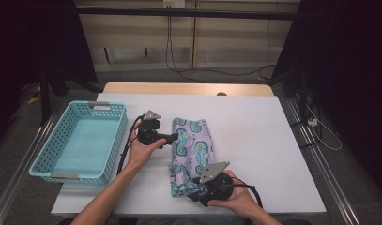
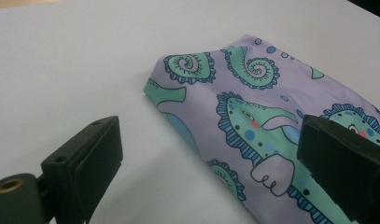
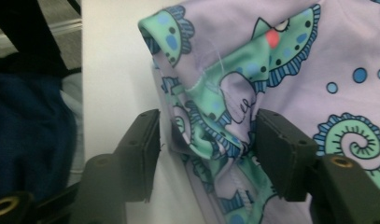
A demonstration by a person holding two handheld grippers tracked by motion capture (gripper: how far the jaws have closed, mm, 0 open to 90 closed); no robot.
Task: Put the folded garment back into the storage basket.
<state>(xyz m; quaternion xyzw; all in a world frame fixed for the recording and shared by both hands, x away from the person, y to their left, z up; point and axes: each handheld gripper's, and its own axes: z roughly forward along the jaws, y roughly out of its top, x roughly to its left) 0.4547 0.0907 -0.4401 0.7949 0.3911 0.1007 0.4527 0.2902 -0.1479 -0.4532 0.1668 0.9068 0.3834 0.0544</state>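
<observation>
— Lilac seahorse-print cloth (image 1: 192, 152) lay folded mid-table (image 1: 254, 136), right of the basket (image 1: 80, 140). Which step?

— Likely gripping. The right gripper (image 3: 204, 144) straddled the near corner, jaws half-open; the left gripper (image 2: 201, 168) gaped astride the edge. Next: close both.

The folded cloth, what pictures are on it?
Teal seahorses on lilac cloth, clearest in the left gripper view.

Count on the counter (image 1: 254, 122): one folded cloth (image 1: 192, 152) with a seahorse print, one blue basket (image 1: 80, 140). Grippers in hand: two, left gripper (image 1: 172, 137) and right gripper (image 1: 194, 187), each with two black fingers (image 3: 141, 144).
</observation>
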